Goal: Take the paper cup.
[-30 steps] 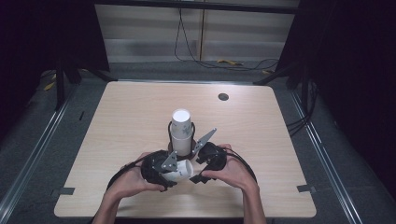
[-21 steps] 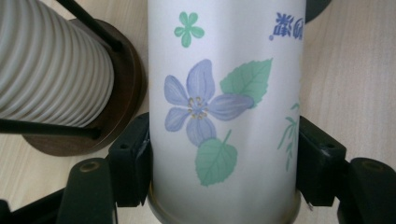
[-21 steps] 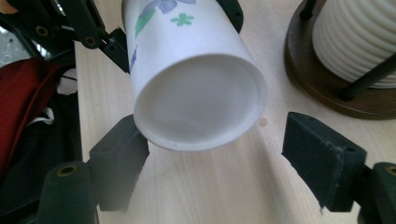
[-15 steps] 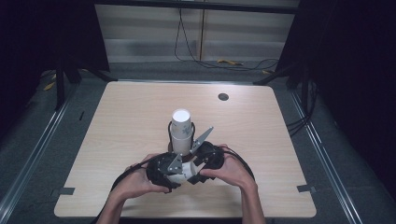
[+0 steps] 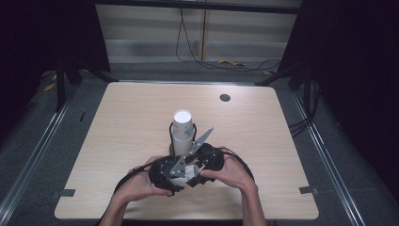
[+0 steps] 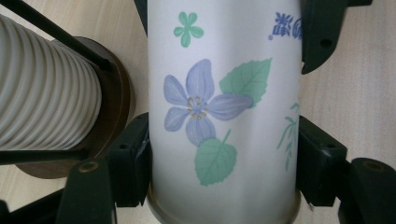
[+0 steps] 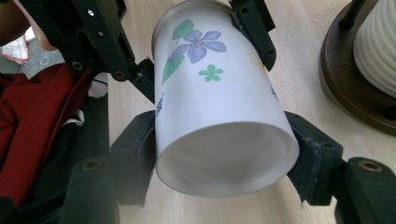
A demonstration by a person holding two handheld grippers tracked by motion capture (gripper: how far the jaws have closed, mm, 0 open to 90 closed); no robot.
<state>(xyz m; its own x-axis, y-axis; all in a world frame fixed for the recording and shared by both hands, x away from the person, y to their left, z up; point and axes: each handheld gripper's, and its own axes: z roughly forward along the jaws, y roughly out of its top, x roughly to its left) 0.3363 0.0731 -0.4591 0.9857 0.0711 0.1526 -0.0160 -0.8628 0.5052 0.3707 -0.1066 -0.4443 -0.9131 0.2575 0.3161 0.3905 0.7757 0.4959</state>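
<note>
Right gripper view shows the paper cup (image 7: 219,98) lying on its side just above the bench (image 7: 303,60), and our right tongs (image 7: 224,154) have just been closing around its open rim, the pads now pressing both sides. We judge this means a handover or a shared grip. Our left tongs (image 6: 222,168) pinch the same cup near its other end. It is white, with a violet flower and green leaves printed on it. Just beside it stands the ribbed cup stack (image 5: 182,131) on its dark round base (image 6: 112,107).
</note>
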